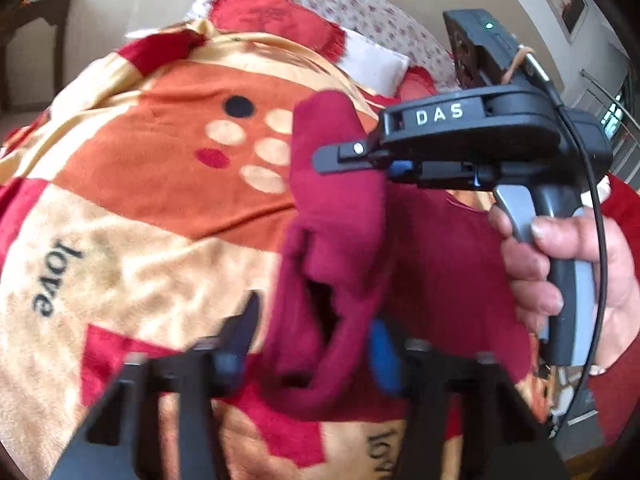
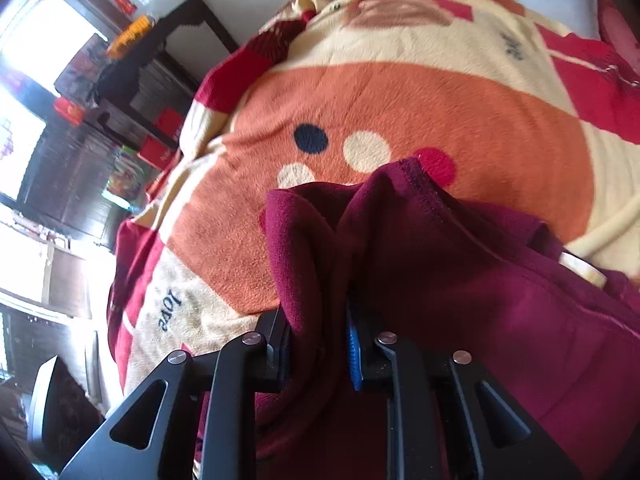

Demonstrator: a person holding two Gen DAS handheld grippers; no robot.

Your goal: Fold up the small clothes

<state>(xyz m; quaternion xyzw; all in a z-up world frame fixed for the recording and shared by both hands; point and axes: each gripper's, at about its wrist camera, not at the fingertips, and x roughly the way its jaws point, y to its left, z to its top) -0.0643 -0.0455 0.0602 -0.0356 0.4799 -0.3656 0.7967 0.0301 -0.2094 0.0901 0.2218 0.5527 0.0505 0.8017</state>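
Black fingers of the left gripper (image 1: 316, 332) fill the bottom of its frame, standing apart with a bunched fold of the maroon garment (image 1: 344, 248) between them; pad contact cannot be told through the blur. Right gripper (image 2: 318, 340), bottom centre of its own view, is clamped on the same cloth. At right of the left view a hand (image 1: 568, 264) grips the right tool's handle. Behind, filling the frames' centres, lies the orange-and-cream "love" blanket (image 1: 140, 184).
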